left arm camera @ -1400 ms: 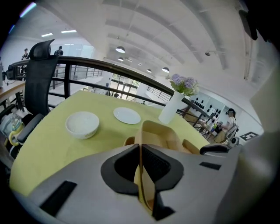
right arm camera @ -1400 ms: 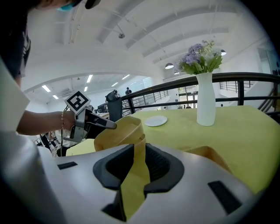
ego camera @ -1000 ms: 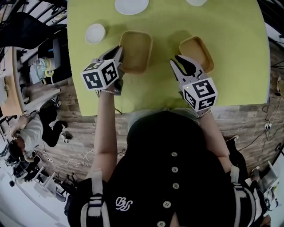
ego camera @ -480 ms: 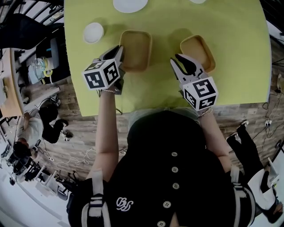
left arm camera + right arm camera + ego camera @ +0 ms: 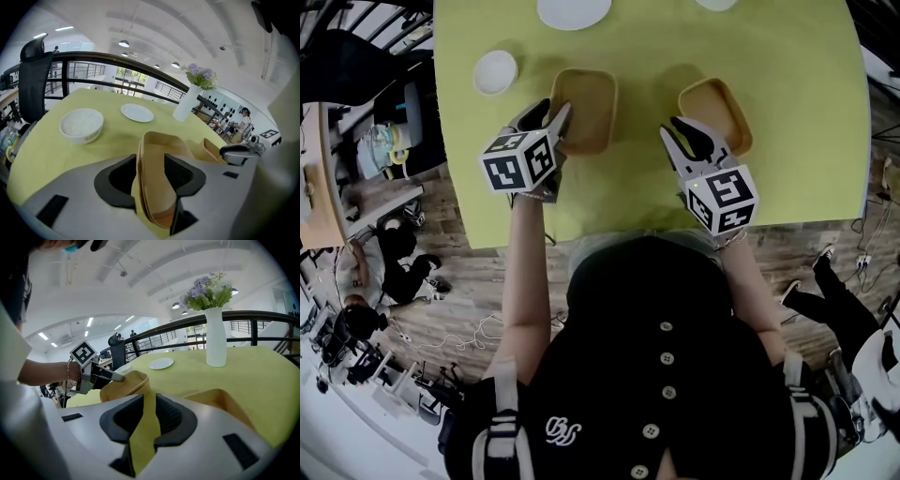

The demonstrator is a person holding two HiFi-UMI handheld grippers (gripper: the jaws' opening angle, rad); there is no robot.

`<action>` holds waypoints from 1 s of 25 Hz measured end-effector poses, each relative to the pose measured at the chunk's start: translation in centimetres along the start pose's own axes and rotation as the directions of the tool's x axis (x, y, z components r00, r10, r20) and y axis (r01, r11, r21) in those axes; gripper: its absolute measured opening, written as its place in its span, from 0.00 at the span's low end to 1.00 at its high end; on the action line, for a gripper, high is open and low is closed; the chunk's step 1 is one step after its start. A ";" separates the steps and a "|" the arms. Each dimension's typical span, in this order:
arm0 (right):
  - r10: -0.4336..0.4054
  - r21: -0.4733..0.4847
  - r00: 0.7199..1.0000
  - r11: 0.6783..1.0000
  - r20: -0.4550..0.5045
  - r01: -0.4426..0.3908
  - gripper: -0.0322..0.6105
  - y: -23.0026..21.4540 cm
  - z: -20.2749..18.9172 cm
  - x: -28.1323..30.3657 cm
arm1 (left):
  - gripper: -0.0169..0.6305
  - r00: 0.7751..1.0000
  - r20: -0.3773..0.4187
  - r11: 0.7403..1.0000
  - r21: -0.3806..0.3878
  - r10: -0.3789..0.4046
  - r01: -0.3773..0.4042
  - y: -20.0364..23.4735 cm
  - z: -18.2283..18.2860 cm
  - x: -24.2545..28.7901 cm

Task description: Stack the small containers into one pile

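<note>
Table (image 5: 787, 112): covered in yellow-green cloth, curved near edge running just in front of the person's body. Wide bare cloth to the right of the work area and between the two grippers. Wood-plank floor (image 5: 487, 281) below the left edge, with cables and seated people well apart from the table.

Left container (image 5: 584, 94): tan, rectangular, flat on the cloth left of centre. The left gripper view shows a doubled rim, one container nested in another; the head view does not resolve this.

Right container (image 5: 712, 108): same tan, single, turned at an angle, well apart from the left one.

Left gripper (image 5: 553, 114): at the left container's near left corner. Its jaws have just been opening and now stand wide, with the container's near wall between them. The left pad is clear of the wall; the right one sits close inside it.

Right gripper (image 5: 680, 131): just beside the right container's near left edge. Jaws narrow, only cloth showing in the gap, holding nothing.

White plate (image 5: 574, 11) at the far edge and white bowl (image 5: 495, 71) near the left edge, both clear of the containers.

Gripper views only: white vase (image 5: 215, 341) with purple flowers beyond the plate, a dark railing (image 5: 117, 60) behind the table, a black chair (image 5: 33, 79) at its left side, and a high white ceiling with lamps.
</note>
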State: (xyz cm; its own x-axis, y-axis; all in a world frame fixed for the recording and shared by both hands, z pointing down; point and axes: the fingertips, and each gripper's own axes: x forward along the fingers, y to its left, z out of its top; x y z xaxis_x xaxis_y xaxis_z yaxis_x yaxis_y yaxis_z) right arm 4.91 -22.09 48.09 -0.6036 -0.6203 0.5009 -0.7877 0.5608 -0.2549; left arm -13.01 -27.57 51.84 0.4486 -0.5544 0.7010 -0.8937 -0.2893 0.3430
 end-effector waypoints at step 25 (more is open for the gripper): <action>-0.239 -0.050 0.970 0.969 0.050 0.242 0.18 -10.2 2.2 -6.4 | 0.34 0.964 0.138 0.974 0.022 -0.226 0.226 -9.2 1.2 -3.8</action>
State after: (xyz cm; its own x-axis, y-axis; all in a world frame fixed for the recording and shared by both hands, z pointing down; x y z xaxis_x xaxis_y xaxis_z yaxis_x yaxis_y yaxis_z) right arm 16.55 -25.08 45.72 -0.4032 -0.7632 0.5049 -0.9031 0.4209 -0.0850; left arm -6.48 -23.74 45.34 0.6366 -0.5765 0.5121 -0.7689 -0.4240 0.4786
